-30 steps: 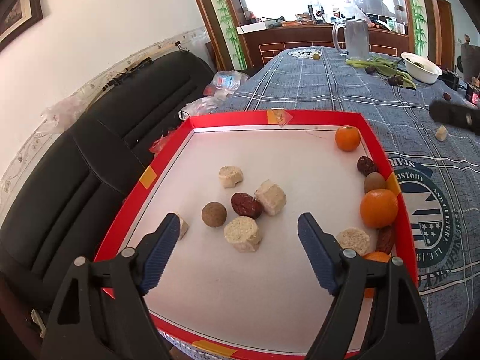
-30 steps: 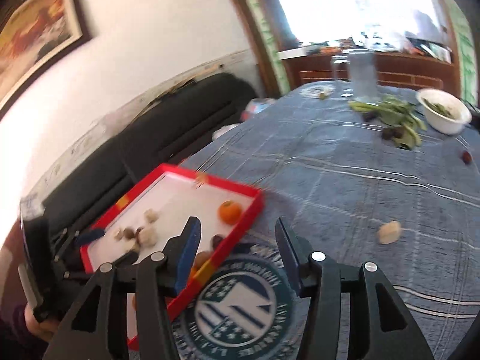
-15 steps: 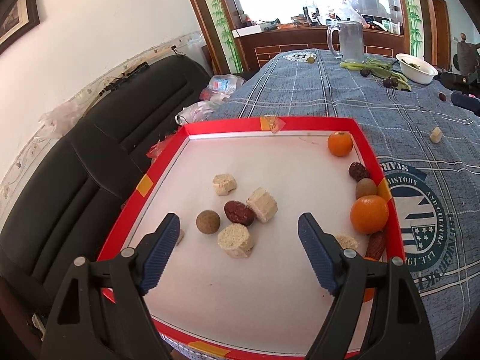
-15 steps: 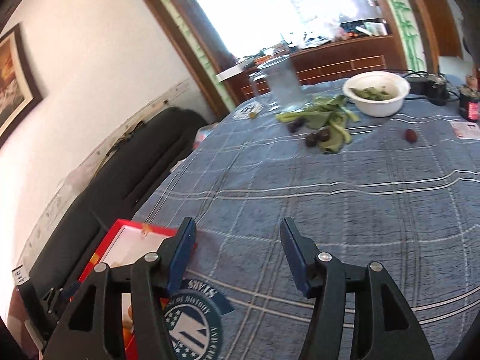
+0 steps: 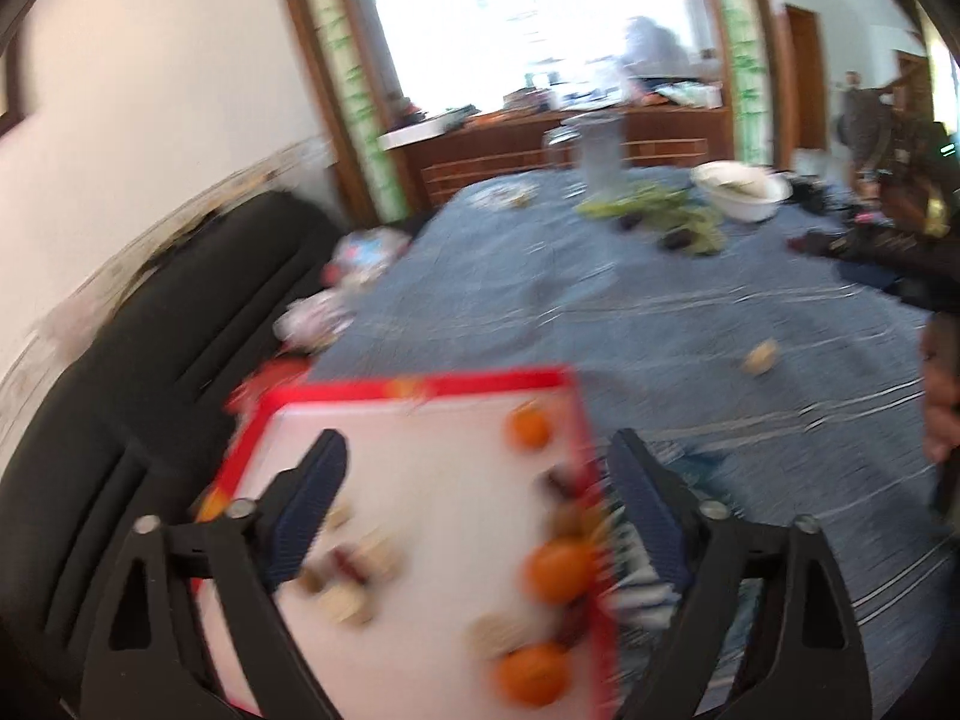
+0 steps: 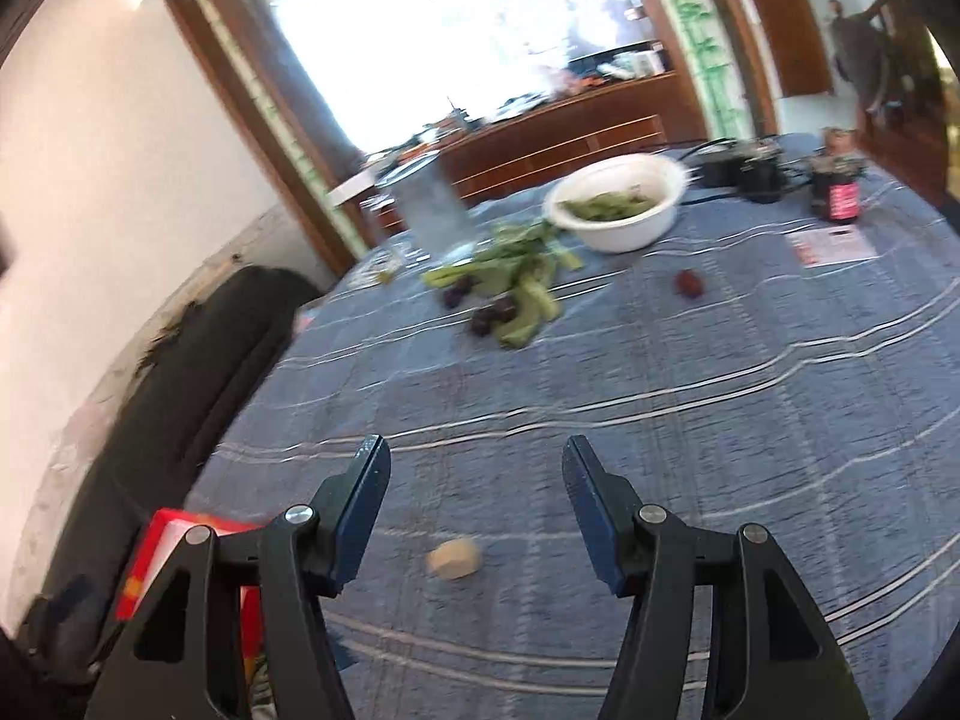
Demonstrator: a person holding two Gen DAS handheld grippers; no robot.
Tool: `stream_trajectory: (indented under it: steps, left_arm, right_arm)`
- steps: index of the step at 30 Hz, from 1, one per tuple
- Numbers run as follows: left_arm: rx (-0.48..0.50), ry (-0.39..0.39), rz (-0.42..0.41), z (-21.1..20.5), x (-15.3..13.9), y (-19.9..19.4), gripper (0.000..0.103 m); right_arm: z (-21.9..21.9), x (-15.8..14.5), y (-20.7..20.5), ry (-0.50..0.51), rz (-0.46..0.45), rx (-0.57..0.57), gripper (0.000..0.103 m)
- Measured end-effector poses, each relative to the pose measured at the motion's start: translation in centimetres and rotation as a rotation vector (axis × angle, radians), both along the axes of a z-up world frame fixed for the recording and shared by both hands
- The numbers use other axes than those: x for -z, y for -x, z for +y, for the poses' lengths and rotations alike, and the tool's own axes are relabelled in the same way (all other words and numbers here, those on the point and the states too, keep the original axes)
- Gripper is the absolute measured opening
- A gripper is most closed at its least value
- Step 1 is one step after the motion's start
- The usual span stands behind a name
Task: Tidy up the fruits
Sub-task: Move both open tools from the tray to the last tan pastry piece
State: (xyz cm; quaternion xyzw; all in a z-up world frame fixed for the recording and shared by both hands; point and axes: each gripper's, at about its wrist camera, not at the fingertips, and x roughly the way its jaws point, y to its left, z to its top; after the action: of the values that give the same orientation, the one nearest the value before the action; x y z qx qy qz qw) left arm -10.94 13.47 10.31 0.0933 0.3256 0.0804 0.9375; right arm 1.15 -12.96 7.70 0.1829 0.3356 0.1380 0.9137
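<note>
While the left gripper (image 5: 474, 474) hangs above a red-rimmed white tray (image 5: 420, 387), its jaws are spreading wider with nothing gripped between them. Oranges (image 5: 561, 564) line the tray's right edge, beside dark dates and pale chunks; the picture is blurred. Over the blue checked tablecloth (image 6: 720, 420), the right gripper (image 6: 474, 480) stands about half open and empty. One pale chunk (image 6: 454, 558) lies loose on the cloth, seen between its fingers but untouched. Farther off sit a white bowl (image 6: 618, 204), green vegetables (image 6: 516, 282) and a lone red date (image 6: 690, 283).
</note>
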Motion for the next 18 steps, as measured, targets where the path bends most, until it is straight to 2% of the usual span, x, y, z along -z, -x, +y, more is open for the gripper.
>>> stream_trajectory:
  steps: [2,6,9,13,15,18]
  left_arm:
    - [0.068,-0.009,0.002,-2.6,-0.1,-1.6,0.094]
    - [0.164,-0.022,0.066,-7.0,1.4,-4.9,0.094]
    - [0.210,-0.025,0.155,-9.8,3.6,-8.1,0.094]
    - [0.249,-0.030,0.195,-12.0,5.4,-11.0,0.094]
    - [0.271,0.000,0.213,-12.8,5.8,-12.1,0.086]
    - [0.281,0.014,0.255,-13.7,6.6,-13.8,0.079]
  right_arm:
    - [-0.7,0.4,-0.5,0.015,0.009,0.029,0.059]
    - [-1.6,1.5,-1.4,0.052,0.035,0.094,0.060]
    - [-2.8,2.3,-2.0,0.027,0.061,0.149,0.060]
    - [-4.1,2.8,-2.4,0.008,0.077,0.216,0.060]
    - [-4.6,2.6,-2.4,-0.020,0.079,0.224,0.060]
    - [-4.9,2.2,-2.3,-0.043,0.071,0.219,0.060]
